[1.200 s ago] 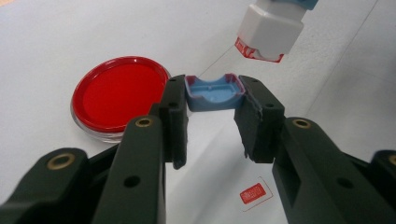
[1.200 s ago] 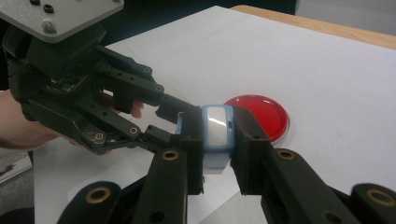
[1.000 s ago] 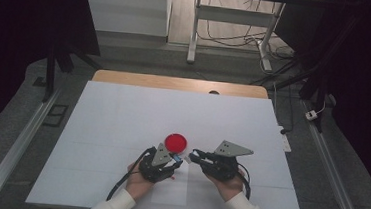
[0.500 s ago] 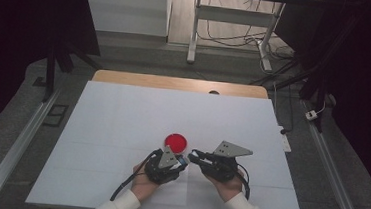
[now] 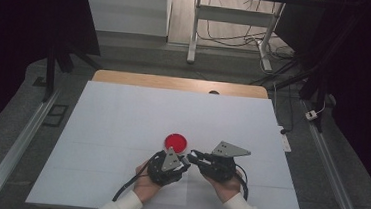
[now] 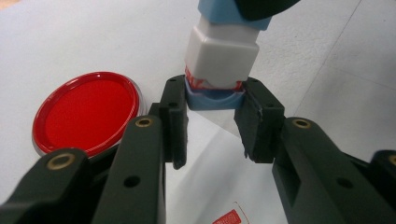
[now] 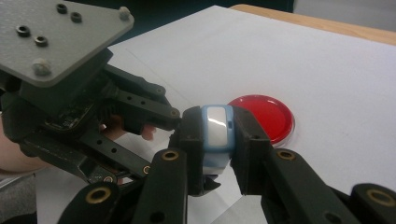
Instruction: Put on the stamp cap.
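Observation:
A small blue-and-white block [image 6: 222,56] with a red strip near one end is held between both grippers, just above the white table near its front. My left gripper [image 6: 215,100] is shut on its blue end. My right gripper [image 7: 217,135] is shut on the block [image 7: 215,126] at the other end. In the high view the two grippers meet tip to tip, the left gripper [image 5: 183,162] and the right gripper [image 5: 194,158]. A round red dish [image 5: 176,142] lies flat on the table just beyond them.
The white table surface [image 5: 122,119] stretches wide to the left, right and back, with a wooden edge [image 5: 175,82] at the far side. A clear sheet with red print [image 6: 229,217] lies under my left gripper. Cables trail back from both grippers.
My left hand has edged a little to the right, closer to the right gripper. The right hand and the red dish have kept still.

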Demonstrator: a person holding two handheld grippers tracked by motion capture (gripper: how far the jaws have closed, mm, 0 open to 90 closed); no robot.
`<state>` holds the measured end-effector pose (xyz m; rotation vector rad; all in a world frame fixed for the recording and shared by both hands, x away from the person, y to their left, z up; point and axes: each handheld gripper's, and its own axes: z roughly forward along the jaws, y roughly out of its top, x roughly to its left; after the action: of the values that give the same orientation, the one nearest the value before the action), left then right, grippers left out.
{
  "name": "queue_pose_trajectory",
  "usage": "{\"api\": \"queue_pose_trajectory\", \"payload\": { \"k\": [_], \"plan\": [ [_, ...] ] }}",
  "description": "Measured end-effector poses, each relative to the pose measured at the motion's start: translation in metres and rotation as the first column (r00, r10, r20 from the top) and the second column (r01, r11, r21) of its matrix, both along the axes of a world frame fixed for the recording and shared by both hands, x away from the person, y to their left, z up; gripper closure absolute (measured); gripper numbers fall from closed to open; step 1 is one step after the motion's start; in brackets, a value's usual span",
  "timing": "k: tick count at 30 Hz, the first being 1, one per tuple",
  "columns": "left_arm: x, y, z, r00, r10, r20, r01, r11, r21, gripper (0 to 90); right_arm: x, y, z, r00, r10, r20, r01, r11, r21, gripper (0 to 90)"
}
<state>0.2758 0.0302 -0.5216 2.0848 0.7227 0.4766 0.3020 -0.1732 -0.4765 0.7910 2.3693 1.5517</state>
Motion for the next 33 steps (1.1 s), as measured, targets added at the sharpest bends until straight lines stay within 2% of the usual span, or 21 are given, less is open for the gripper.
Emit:
{"api": "queue_pose_trajectory", "payload": {
  "k": [10, 17, 20, 24, 33],
  "plan": [
    [-0.0021, -0.0013, 0.0, 0.9993, 0.011, 0.035, -0.012, 0.9996, 0.025, 65.3, -0.0003, 0.0015, 0.0, 0.9984, -0.033, -0.047, 0.034, 0.9992, 0.02, 75.2],
    [-0.0041, -0.0022, 0.0005, 0.998, 0.012, 0.062, -0.014, 0.9992, 0.038, 65.3, 0.0033, -0.0016, -0.0013, 0.9903, -0.049, -0.13, 0.059, 0.9958, 0.071, 75.2],
    [-0.0048, -0.0028, 0.0001, 0.9972, 0.015, 0.074, -0.019, 0.9986, 0.05, 65.4, 0.0041, -0.0019, -0.0022, 0.9867, -0.057, -0.152, 0.07, 0.9945, 0.078, 75.2],
    [-0.0061, -0.0029, 0.0005, 0.9958, 0.017, 0.09, -0.022, 0.9979, 0.061, 65.5, 0.0047, -0.0023, -0.0023, 0.9841, -0.062, -0.167, 0.077, 0.9936, 0.083, 75.2],
    [-0.0068, -0.0032, 0.0002, 0.9954, 0.016, 0.095, -0.023, 0.9973, 0.07, 65.6, 0.0049, -0.0018, -0.0014, 0.982, -0.068, -0.176, 0.082, 0.9942, 0.07, 75.2]
  ]
}}
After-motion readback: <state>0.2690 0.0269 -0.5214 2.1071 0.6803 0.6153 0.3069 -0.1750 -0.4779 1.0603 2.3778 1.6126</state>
